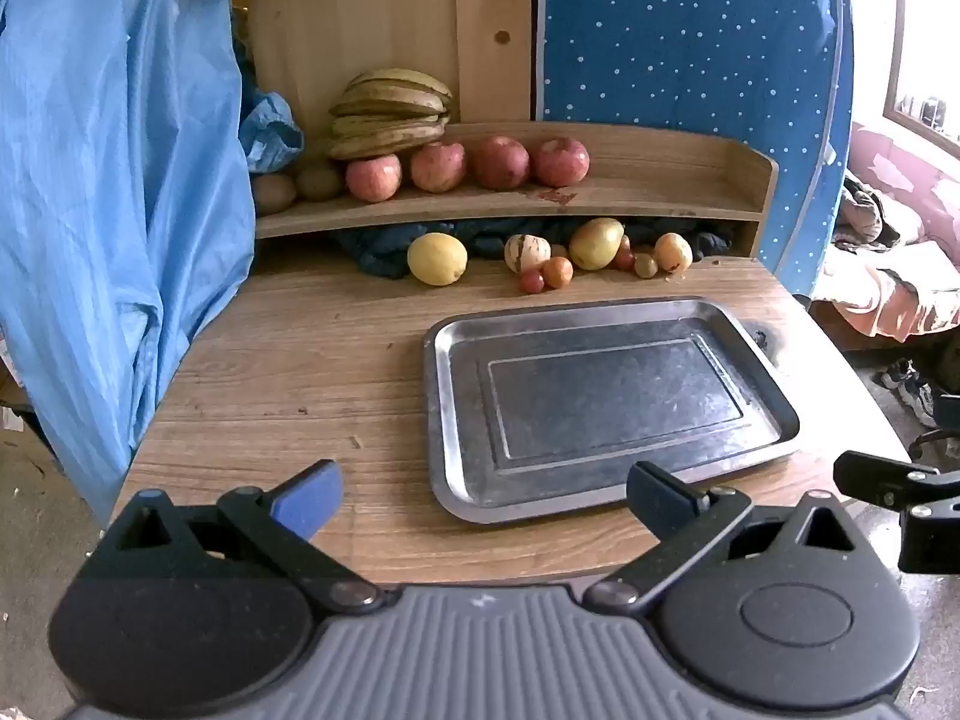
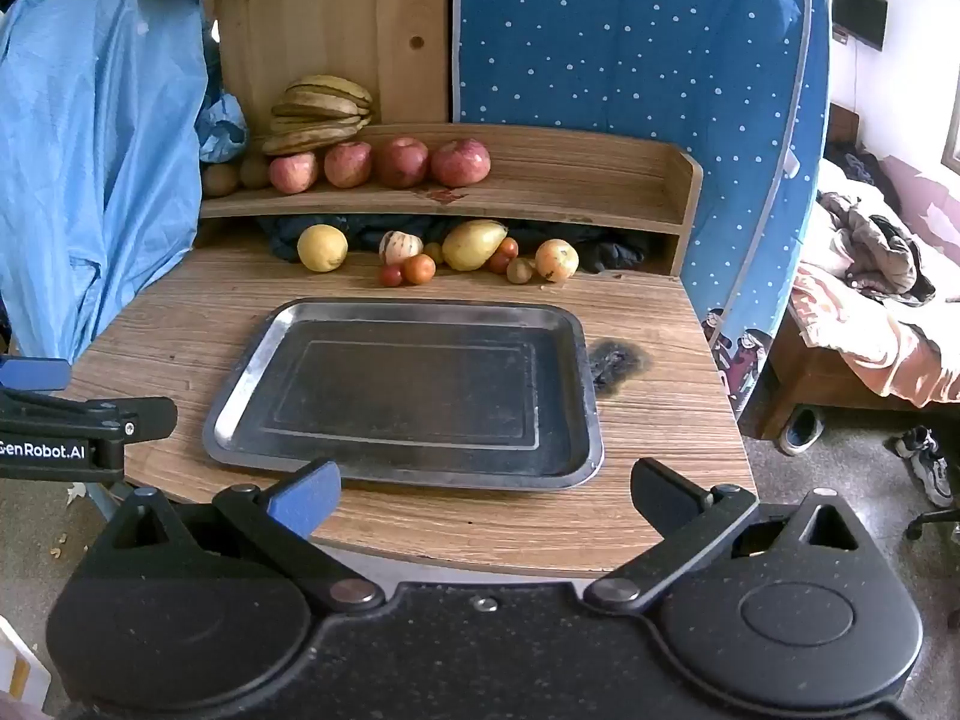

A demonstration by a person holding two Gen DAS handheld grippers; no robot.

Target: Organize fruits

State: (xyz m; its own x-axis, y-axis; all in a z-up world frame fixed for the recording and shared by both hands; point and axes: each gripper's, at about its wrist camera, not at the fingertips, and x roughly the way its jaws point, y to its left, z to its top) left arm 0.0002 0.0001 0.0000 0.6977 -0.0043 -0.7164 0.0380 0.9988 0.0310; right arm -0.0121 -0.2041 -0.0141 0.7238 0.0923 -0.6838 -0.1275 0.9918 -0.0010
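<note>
- Left hand-held gripper (image 1: 483, 495): released, jaws spread wide with nothing between them; it hovers over the near edge of the bench (image 1: 288, 360), angled downward; the tray's near rim lies just ahead of its right finger.
- Right hand-held gripper (image 2: 483, 495): released, jaws fully spread and grasping nothing; it hovers at the near edge of the bench, with the tray directly ahead at 12 o'clock.
- Metal tray (image 2: 252, 372): rectangular, lying flat on the bench; nothing rests in it; a dark scorch mark (image 2: 615, 363) sits on the bench just beside the tray at 3 o'clock.
- Loose fruits, at 12 o'clock beyond the tray along the far edge of the bench under the shelf: a yellow lemon (image 2: 322, 247) at the left end; a striped pale fruit (image 2: 399, 246); two small red tomatoes (image 2: 408, 271) touching each other; a large yellow-green mango (image 2: 471, 244); a round orange-yellow fruit (image 2: 557, 259) at the right end; a few smaller fruits are clustered between the mango and that end fruit.
- Wooden shelf (image 2: 570, 180), raised above the loose fruits: four red apples (image 2: 378, 163) stand in a row; a bunch of browning bananas (image 2: 321, 111) lies at 11 o'clock from the apples; two brown kiwis (image 2: 237, 174) sit at the shelf's left end.
- Surroundings: a blue plastic sheet (image 2: 102, 150) hangs at 9 o'clock; a dotted blue panel (image 2: 630, 60) stands behind the shelf at 1 o'clock; dark cloth (image 2: 618, 252) is tucked under the shelf.
</note>
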